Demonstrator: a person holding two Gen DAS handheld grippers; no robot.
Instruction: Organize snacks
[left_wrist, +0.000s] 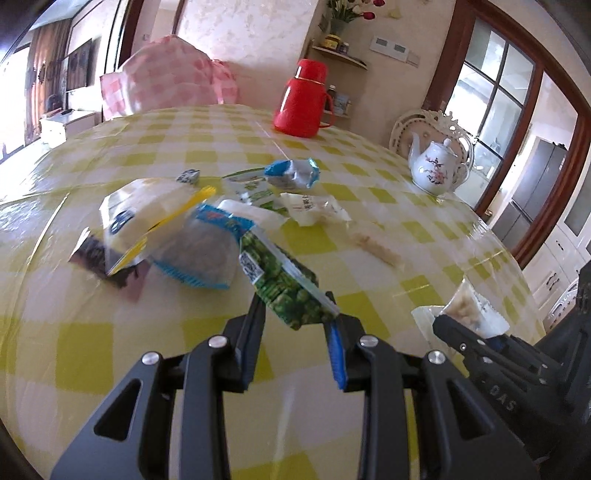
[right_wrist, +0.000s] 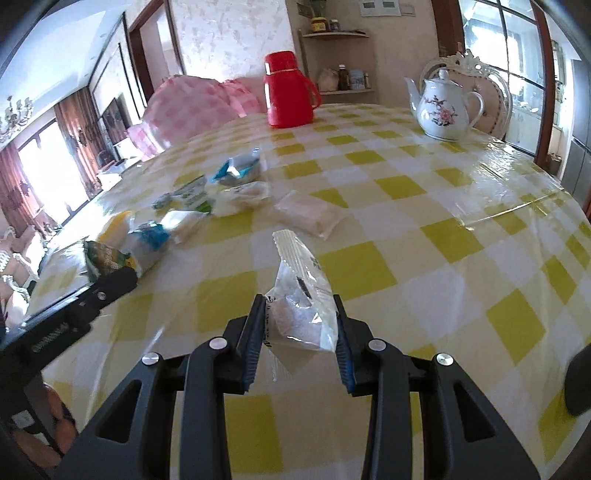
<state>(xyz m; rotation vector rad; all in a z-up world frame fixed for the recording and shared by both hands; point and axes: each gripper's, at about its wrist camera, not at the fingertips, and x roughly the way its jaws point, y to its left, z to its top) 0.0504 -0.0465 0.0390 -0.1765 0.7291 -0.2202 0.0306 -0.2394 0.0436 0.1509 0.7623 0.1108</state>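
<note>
My left gripper (left_wrist: 295, 308) is shut on a green pea snack packet (left_wrist: 284, 280), held just above the yellow checked table (left_wrist: 332, 369). Right beyond it lies a pile of snack packets: a blue-edged one (left_wrist: 207, 251), a yellow-edged clear one (left_wrist: 147, 218), a white and green one (left_wrist: 255, 192) and a blue foil one (left_wrist: 295, 171). My right gripper (right_wrist: 300, 306) is shut on a clear white snack packet (right_wrist: 301, 295), which also shows in the left wrist view (left_wrist: 469, 306). A pale packet (right_wrist: 310, 214) lies ahead of it.
A red thermos (left_wrist: 303, 99) stands at the back of the table and a white flowered teapot (left_wrist: 436, 166) at the back right. A pale snack stick (left_wrist: 373, 247) lies right of the pile. Chairs stand beyond the far edge.
</note>
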